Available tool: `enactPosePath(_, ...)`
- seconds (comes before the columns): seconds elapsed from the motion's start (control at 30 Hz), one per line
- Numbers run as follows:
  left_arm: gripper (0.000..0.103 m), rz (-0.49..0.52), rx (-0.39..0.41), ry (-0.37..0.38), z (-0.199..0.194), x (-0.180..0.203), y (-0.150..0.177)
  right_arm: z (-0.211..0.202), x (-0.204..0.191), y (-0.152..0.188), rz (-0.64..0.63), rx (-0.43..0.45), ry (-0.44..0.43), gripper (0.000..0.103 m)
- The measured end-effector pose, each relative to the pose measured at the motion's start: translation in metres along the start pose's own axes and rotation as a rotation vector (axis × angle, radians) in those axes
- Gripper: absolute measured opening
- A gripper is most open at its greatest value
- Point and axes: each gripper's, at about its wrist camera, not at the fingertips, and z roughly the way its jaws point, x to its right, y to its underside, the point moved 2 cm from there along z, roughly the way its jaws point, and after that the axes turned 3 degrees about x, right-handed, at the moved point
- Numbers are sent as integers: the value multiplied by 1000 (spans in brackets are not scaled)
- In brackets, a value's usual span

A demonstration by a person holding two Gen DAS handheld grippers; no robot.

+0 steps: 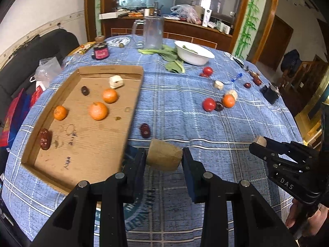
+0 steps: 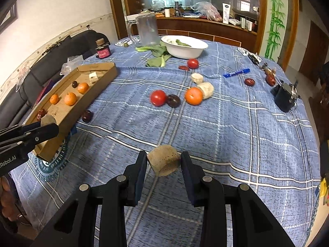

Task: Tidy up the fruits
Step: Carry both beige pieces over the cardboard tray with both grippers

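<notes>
Left gripper (image 1: 164, 154) pitched downward, jaws nearly closed, both pads clamped on a tan chunk (image 1: 164, 158) that sits crosswise between the fingertips. Right gripper (image 2: 163, 160) also pitched downward, jaws narrow, pads pressing a tan porous chunk (image 2: 163, 160) from either side, chunk tilted. In the left wrist view the right gripper enters from the right edge, its chunk sticking out at the tip, with the person's hand (image 1: 306, 220) wrapped around the handle low at the frame edge. In the right wrist view the left gripper reaches in from the left edge; fingers (image 2: 8, 203) partly visible below it.
</notes>
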Motion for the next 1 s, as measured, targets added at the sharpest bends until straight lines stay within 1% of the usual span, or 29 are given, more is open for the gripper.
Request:
enactPosePath(0.2,34,-55,17,-38,-8,-33,-4,4,-26,-14,-45,16,-27,36)
enactPosePath(0.4,34,-118,27,-91,-14,-72,-5,12,-57,-31,-95,28,-64,36)
enactPosePath(0.57,34,-167,32,-142,-18,-107,-4,18,-90,-47,-162,42,-102,37)
enactPosePath(0.77,34,-222,27,-207,-19,-148,0,32,-134,-66,-228,48,-170,37)
enactPosePath(1.0,34,-246,1,-256,-8,-176,4,61,-185,-75,-296,25,-232,37)
